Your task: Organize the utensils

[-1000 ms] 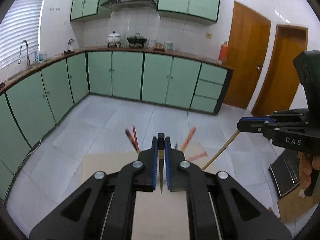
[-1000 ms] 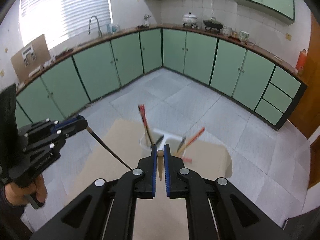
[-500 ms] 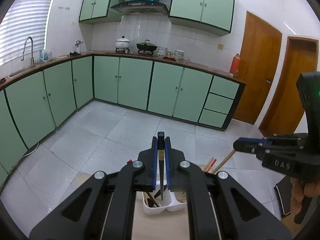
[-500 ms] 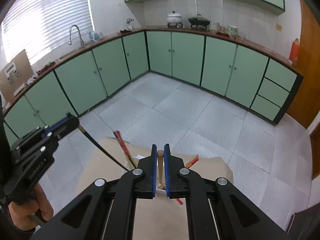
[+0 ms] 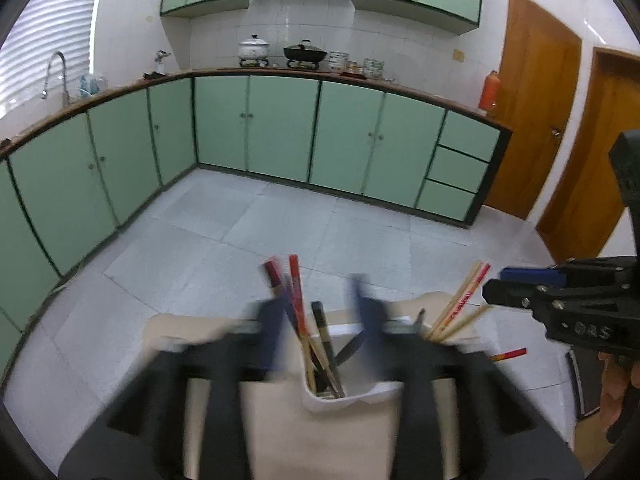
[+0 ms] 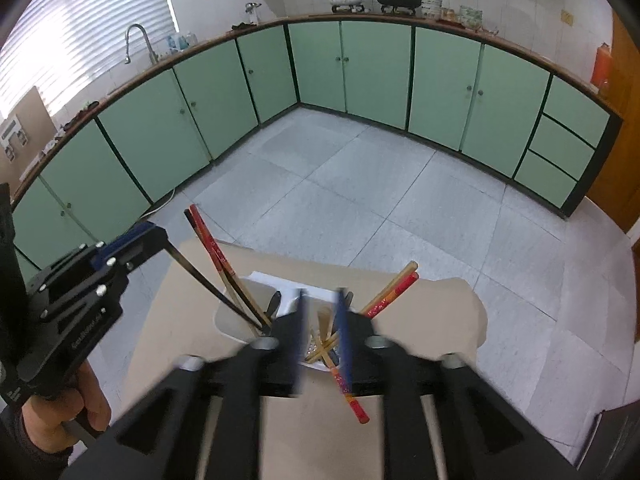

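Note:
A white utensil holder (image 5: 360,398) (image 6: 234,316) stands on the cardboard-covered table with red and wooden chopsticks (image 5: 295,300) (image 6: 394,290) sticking out of it. My left gripper (image 5: 322,312) (image 6: 150,236) is blurred and its jaws are opening. A dark chopstick (image 5: 321,330) (image 6: 208,286) stands between them with its lower end in the holder, and the pads are off it. My right gripper (image 6: 322,320) (image 5: 496,286) is also opening over the holder. A wooden chopstick (image 6: 325,315) (image 5: 466,320) stands loose between its fingers.
A red chopstick (image 6: 352,396) (image 5: 509,354) lies on the cardboard table top (image 6: 432,320) beside the holder. Grey floor tiles and green cabinets (image 5: 280,128) lie beyond the table's far edge. A dark flat object (image 5: 580,380) sits low at the right.
Both grippers sank toward the holder. Both were shut on a chopstick; now both have their jaws apart, with the chopsticks standing in the holder.

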`<state>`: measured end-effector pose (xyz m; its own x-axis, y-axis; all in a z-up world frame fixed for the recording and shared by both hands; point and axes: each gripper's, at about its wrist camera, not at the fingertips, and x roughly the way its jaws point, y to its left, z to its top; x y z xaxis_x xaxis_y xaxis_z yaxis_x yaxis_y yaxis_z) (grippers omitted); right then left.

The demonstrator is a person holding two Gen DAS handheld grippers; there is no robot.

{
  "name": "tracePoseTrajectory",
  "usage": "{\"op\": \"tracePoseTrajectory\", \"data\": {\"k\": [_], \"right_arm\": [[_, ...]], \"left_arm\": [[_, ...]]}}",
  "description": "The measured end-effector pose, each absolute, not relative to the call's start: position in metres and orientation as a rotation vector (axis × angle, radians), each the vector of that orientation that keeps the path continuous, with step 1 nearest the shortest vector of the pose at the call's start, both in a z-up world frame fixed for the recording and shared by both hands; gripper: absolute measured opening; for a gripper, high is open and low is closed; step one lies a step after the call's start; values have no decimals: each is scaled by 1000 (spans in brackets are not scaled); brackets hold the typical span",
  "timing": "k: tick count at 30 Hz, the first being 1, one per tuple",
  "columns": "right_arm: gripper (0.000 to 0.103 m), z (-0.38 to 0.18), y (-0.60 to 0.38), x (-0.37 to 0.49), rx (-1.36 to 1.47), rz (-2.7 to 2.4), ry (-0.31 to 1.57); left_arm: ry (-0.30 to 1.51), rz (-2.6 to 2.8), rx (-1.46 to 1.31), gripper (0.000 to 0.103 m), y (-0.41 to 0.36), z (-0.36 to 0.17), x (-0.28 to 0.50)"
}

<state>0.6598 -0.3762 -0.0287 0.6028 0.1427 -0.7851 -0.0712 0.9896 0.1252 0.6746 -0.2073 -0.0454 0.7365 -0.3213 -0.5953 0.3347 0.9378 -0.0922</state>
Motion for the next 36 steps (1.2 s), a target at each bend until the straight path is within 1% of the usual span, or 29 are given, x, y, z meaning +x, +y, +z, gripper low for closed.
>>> {"op": "tracePoseTrajectory", "data": {"k": [5, 7, 8, 9, 10, 11, 12, 13, 14, 16, 18, 22, 27, 32, 36], "right_arm": [[41, -16, -377, 647, 88, 130, 876], [41, -11, -378, 640, 91, 126, 862], [44, -8, -377, 636, 93, 122, 854], [48, -6, -379, 630, 93, 114, 845], [58, -6, -380, 625, 92, 107, 836], [68, -4, -382, 619, 93, 92, 820], [72, -1, -383, 611, 91, 65, 797], [77, 1, -385, 604, 94, 49, 780], [81, 2, -387, 594, 109, 41, 759], [85, 1, -392, 578, 136, 35, 740], [88, -3, -394, 553, 142, 19, 710], [97, -13, -390, 508, 128, -12, 638], [97, -37, -369, 431, 108, -85, 559], [97, -56, -344, 346, 79, -145, 489], [97, -62, -331, 291, 87, -146, 480]], "left_arm": [[642, -345, 37, 57, -200, -34, 668], [641, -342, 34, 67, -196, -29, 662], [641, -334, 36, 69, -193, -28, 658], [640, -332, 34, 74, -191, -27, 655], [639, -330, 33, 78, -187, -27, 650], [641, -318, 36, 81, -182, -27, 645], [641, -305, 36, 87, -177, -28, 638], [644, -294, 37, 91, -172, -30, 633], [647, -269, 39, 91, -167, -32, 627], [655, -245, 36, 94, -155, -40, 611], [680, -228, 39, 94, -142, -50, 595], [681, -203, 75, 96, -121, -56, 554], [631, -174, 60, 98, -100, -48, 486], [583, -121, 56, 98, -86, -51, 413], [608, -133, -8, 98, -71, -59, 355]]}}
